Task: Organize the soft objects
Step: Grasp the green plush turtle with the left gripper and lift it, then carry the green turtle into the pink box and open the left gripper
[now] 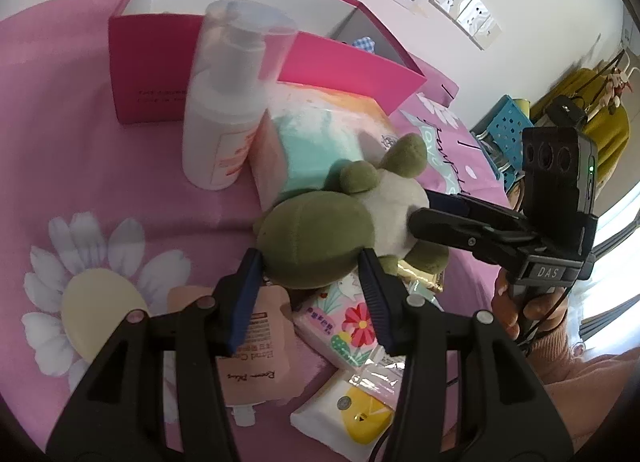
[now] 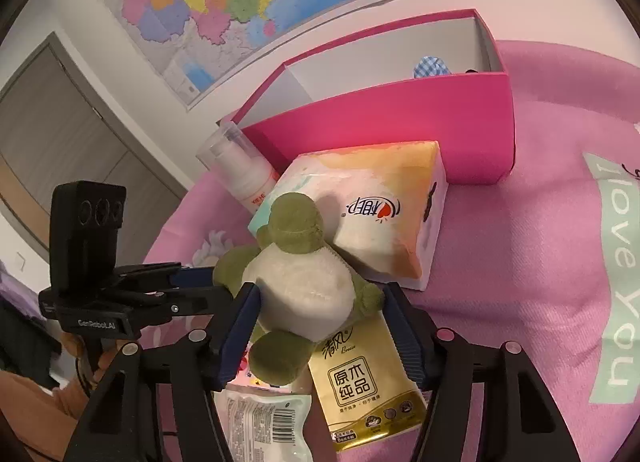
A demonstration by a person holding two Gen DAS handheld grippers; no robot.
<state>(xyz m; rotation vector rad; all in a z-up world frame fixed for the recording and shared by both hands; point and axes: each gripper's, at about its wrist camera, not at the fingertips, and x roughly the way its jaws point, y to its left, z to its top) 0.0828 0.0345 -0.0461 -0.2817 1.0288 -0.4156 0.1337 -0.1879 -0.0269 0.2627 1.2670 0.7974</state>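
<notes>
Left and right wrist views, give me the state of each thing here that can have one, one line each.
Plush turtle: belly up, leaning on the tissue pack, between both grippers' fingers.
Left gripper: closed on the turtle's head.
Right gripper: astride the turtle's belly; contact unclear.
Pink box: open, lid off.
Pump bottle: upright, clear cap on.
Tissue pack: sealed, lying tilted.

Plush [image 1: 316,238] [image 2: 304,286]: green frog-like toy, cream belly, green head and limbs.
Pose: belly up, tilted, head toward the tissue pack [image 1: 320,142] [image 2: 384,214].
Place: resting atop small packets on the pink cloth, in front of the pink box [image 1: 152,74] [image 2: 400,126].
</notes>
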